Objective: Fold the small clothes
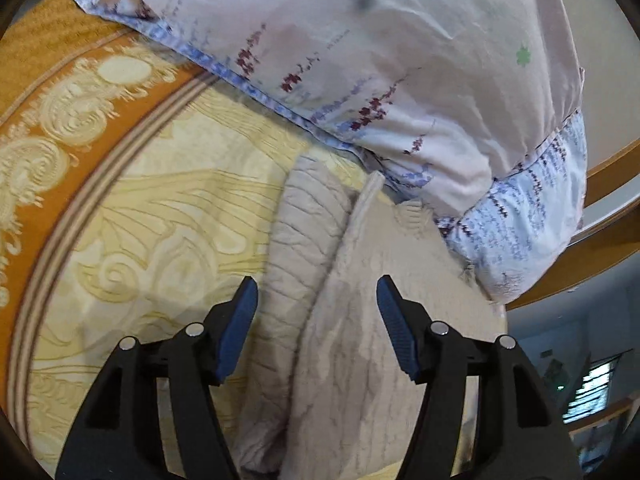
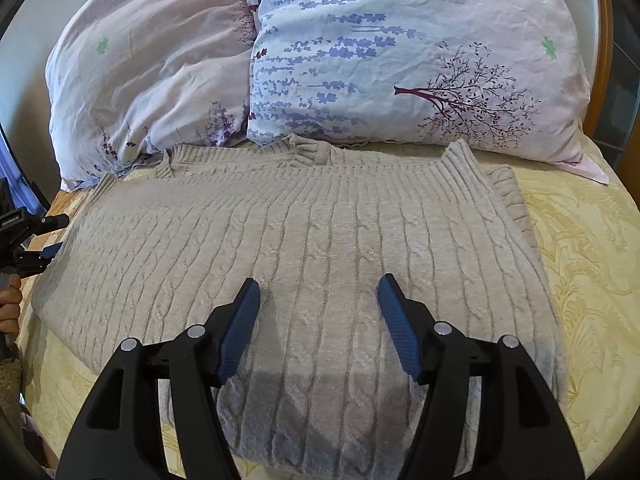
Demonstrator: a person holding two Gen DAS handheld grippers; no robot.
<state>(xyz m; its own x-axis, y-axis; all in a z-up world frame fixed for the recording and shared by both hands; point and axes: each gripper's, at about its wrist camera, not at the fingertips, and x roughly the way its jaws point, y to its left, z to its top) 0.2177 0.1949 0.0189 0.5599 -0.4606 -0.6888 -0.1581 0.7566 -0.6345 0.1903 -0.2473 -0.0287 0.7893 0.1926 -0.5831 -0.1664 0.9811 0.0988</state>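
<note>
Bedspread (image 2: 580, 264): yellow with a raised scroll pattern and an orange border, lying under the sweater
Pillows (image 2: 400, 60): two floral pillows, pale pink and blue, lie just beyond the sweater's collar edge, one beside the other
Sweater (image 2: 304, 232): beige cable-knit, lying flat on the bedspread, collar toward the pillows, one side folded in; seen edge-on from the left wrist (image 1: 344, 320)
Right gripper (image 2: 318, 292): over the sweater's near half, blue-padded fingers spread apart, nothing between them
Left gripper (image 1: 316, 292): at the sweater's left edge, fingers spread, astride the knit but not pinching it
Hand (image 2: 9, 304): grips the left gripper's handle, left of the sweater
</note>
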